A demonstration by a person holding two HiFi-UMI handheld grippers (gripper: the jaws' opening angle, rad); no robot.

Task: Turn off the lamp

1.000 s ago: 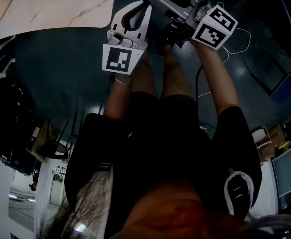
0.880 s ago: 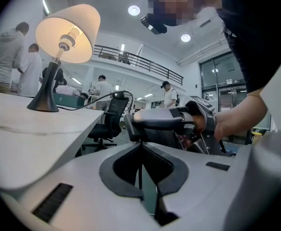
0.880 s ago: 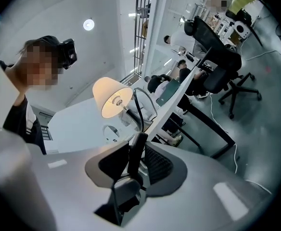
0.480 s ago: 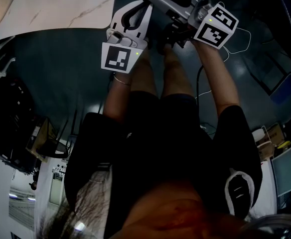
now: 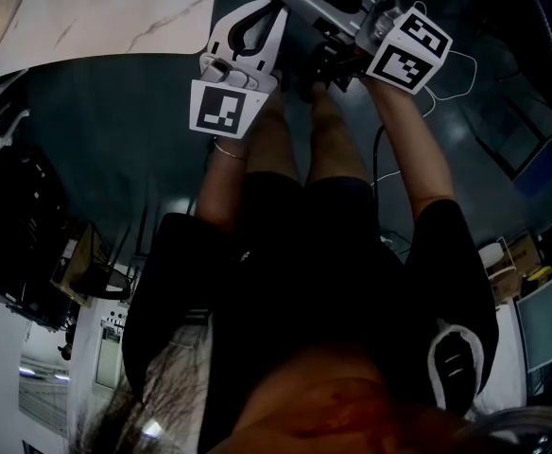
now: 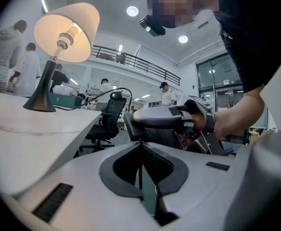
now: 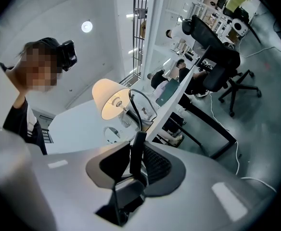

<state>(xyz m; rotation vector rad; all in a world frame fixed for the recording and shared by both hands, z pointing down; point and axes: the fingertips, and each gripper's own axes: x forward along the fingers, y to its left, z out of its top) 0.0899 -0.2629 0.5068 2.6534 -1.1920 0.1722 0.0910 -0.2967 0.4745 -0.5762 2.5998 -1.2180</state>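
Observation:
The lamp [image 6: 66, 32] with its cream shade is lit on the white table [image 6: 30, 138]; it also glows in the right gripper view as the lamp [image 7: 112, 102]. Its black cord [image 7: 135, 105] runs down to an inline switch [image 7: 136, 162]. My right gripper [image 7: 138, 146] has just been closing its jaws, and they now press on that switch. My left gripper [image 6: 141, 148] is shut on the thin cord [image 6: 140, 172] just below the right gripper [image 6: 131, 126]. In the dark head view both grippers, left [image 5: 243, 55] and right [image 5: 352, 36], sit close together by the table edge.
A black office chair [image 6: 107, 119] stands beyond the table, and another chair [image 7: 217, 66] is on the grey floor. Several people [image 6: 6, 57] stand behind the lamp. A white cable [image 7: 236, 153] lies on the floor.

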